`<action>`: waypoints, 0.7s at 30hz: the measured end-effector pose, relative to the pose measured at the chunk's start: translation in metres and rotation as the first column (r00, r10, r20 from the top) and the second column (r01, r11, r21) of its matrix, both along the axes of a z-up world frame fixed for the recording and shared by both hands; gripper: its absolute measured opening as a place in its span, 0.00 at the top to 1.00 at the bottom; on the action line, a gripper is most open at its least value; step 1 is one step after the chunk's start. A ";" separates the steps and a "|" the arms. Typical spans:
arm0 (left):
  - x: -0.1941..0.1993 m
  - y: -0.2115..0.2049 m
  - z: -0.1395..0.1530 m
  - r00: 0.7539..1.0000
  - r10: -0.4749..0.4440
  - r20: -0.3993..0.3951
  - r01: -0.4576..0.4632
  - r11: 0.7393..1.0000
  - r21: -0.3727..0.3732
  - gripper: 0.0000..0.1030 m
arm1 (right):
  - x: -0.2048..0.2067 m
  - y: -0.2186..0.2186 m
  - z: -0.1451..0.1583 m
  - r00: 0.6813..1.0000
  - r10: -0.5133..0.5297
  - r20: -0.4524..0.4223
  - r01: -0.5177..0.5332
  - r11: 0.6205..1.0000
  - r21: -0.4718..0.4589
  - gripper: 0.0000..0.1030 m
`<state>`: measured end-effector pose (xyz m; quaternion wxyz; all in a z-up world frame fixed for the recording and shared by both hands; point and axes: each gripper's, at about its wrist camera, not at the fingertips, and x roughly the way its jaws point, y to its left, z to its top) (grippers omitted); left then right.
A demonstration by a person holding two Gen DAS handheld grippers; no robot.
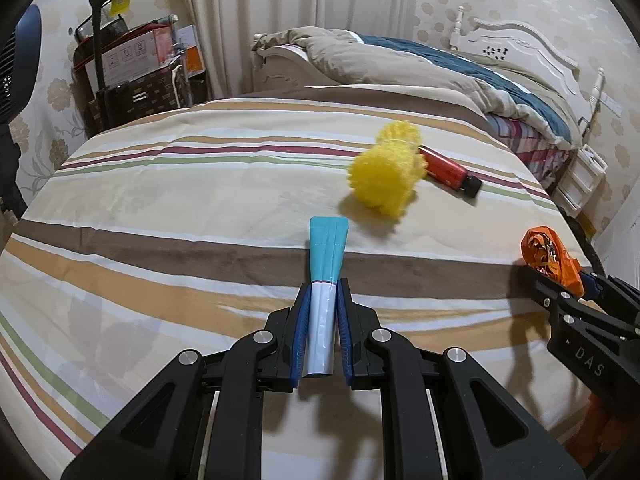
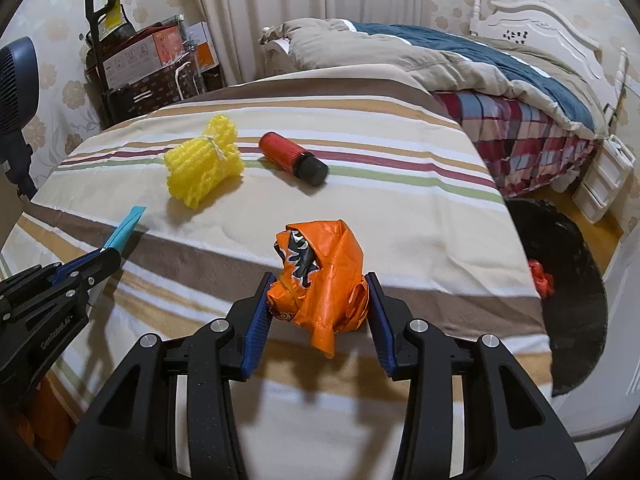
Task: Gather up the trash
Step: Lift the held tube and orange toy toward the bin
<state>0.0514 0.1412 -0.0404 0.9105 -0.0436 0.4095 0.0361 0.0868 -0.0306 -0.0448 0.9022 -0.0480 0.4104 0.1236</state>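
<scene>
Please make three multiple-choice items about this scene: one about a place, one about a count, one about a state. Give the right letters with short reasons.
1. Where does the red bottle lie?
A. on the striped cover
B. in the black bin
C. on the floor

2. How many loose items lie on the striped cover, held by no claw?
A. one
B. two
C. four

3. What is the state of the right claw?
A. open and empty
B. shut on the orange wrapper
C. shut on the yellow foam net

Key: 1 A, the bottle rests on the cover beside the yellow foam net. 2 B, only net and bottle lie free. 3 B, its pads press the orange wrapper.
</scene>
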 end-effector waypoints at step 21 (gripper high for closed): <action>-0.017 -0.076 0.006 0.987 -0.161 0.027 0.161 0.987 -0.005 0.85 | -0.042 -0.073 0.011 0.992 -0.115 0.043 0.114 0.993 0.024 0.58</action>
